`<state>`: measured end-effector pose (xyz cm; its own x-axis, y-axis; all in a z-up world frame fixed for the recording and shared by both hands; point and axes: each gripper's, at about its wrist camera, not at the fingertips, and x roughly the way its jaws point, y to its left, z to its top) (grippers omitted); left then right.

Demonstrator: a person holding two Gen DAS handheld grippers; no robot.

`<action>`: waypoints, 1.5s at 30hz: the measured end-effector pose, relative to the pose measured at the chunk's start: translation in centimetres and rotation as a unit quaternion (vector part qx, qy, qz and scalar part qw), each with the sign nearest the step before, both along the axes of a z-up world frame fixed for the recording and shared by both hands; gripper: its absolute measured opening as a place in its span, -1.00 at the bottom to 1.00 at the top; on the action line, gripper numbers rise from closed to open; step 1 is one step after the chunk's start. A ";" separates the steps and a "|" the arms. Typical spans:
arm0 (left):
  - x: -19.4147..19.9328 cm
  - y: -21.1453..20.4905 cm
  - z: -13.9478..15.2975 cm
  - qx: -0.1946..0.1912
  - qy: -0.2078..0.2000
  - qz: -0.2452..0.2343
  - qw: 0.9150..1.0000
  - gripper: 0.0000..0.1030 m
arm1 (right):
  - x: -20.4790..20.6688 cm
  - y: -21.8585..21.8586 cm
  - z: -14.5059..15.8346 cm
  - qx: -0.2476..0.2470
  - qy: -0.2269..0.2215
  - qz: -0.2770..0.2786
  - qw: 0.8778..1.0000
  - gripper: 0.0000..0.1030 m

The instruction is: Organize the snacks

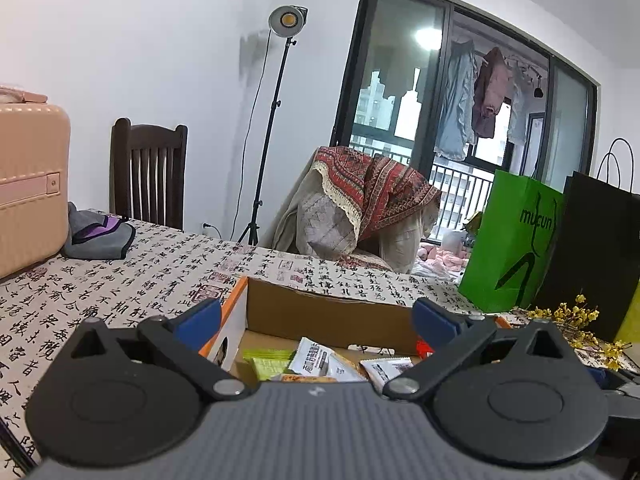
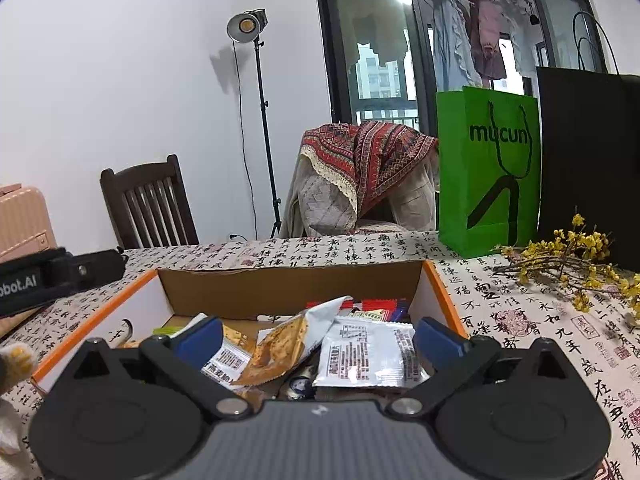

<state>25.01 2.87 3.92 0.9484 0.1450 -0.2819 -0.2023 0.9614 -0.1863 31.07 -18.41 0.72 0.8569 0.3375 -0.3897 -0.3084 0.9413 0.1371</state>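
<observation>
An open cardboard box with an orange rim sits on the calligraphy-print tablecloth, and loose snack packets lie in it. In the left wrist view I see a green packet, white packets and a red one. My left gripper hangs open over the box's near side, nothing between its blue pads. In the right wrist view the box holds a silver-white packet, an orange-brown packet and red wrappers. My right gripper is open above them, its pads apart from the packets.
A pink suitcase and a grey-purple pouch lie left on the table. A green paper bag, a black bag and yellow flower twigs stand right of the box. Chairs and a light stand are behind the table.
</observation>
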 end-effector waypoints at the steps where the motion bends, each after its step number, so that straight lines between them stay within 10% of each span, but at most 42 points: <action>1: 0.0 0.1 0.1 -0.002 0.000 -0.001 1.000 1.00 | -0.1 -0.1 0.1 0.001 -0.002 -0.001 1.000 1.00; 20: -7.8 -1.4 4.9 0.021 -0.034 -0.032 0.999 1.00 | -7.3 -2.0 5.1 -0.010 -0.040 0.004 0.999 1.00; 45: -20.7 -1.7 0.5 0.047 0.006 -0.084 0.995 1.00 | -21.0 -7.9 2.5 0.009 -0.018 0.027 0.999 1.00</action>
